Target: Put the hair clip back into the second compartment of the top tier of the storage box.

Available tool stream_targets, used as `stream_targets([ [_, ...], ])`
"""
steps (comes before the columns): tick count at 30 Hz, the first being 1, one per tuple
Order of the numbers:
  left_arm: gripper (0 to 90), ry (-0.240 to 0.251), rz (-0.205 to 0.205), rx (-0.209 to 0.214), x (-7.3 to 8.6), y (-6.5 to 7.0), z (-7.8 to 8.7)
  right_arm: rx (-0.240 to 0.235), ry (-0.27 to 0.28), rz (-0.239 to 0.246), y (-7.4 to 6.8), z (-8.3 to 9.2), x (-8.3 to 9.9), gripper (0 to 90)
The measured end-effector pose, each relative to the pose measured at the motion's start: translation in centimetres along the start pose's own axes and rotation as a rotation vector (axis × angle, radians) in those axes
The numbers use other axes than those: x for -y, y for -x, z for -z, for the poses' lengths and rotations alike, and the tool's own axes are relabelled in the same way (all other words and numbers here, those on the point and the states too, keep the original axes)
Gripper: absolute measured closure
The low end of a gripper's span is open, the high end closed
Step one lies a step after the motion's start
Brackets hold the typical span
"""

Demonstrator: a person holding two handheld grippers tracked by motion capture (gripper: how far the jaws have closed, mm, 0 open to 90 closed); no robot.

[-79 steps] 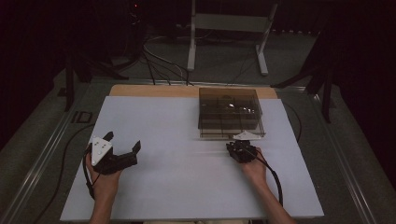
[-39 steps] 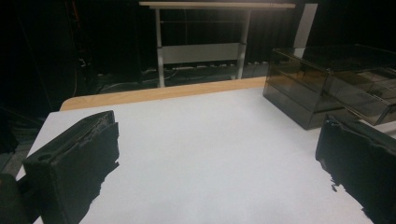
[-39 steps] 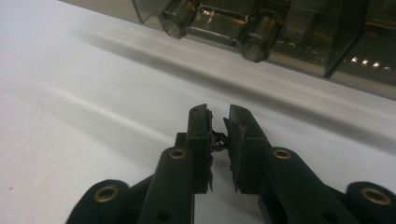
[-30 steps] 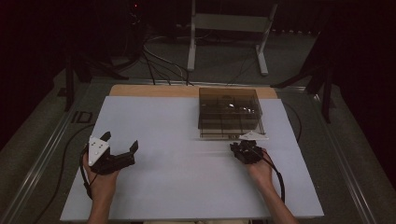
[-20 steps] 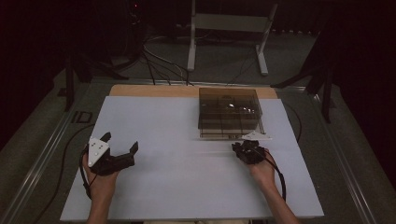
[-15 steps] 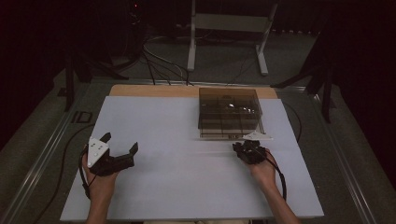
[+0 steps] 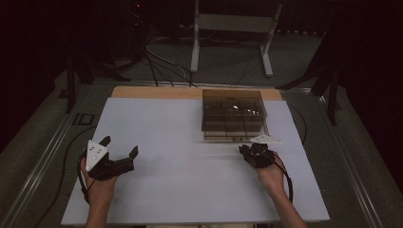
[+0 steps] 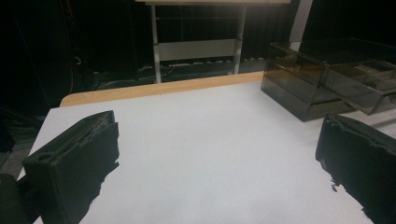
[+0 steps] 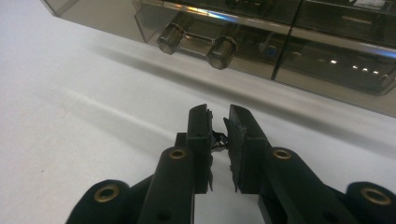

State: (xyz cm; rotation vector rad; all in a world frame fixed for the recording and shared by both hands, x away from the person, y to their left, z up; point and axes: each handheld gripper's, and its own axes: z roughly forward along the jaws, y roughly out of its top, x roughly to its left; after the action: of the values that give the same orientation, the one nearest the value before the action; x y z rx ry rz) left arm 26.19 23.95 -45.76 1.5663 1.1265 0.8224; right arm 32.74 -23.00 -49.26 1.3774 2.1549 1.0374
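My right fingers (image 9: pixel 218 122), nearly pressed together and empty, face the drawer handle (image 9: pixel 196 42).
The smoky plastic box (image 7: pixel 232 114) looks light, stiff, slippery; pinch the handle's bar. Left fingers (image 7: pixel 119 146) spread wide.

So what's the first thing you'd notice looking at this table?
The smoky see-through drawer box at the far right of the white table stands out first. Just in front of it, the right hand-held gripper points at the drawer handle, jaws nearly together. The left hand-held gripper sits wide open at the near left.
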Motion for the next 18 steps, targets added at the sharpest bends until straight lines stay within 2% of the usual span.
stream_targets([
  [18, 0.3, -0.008, -0.008, -0.004, 0.1, 0.0, -0.2, -0.007, 0.024, -0.009, 0.3, 1.6, 0.0, 79.8],
])
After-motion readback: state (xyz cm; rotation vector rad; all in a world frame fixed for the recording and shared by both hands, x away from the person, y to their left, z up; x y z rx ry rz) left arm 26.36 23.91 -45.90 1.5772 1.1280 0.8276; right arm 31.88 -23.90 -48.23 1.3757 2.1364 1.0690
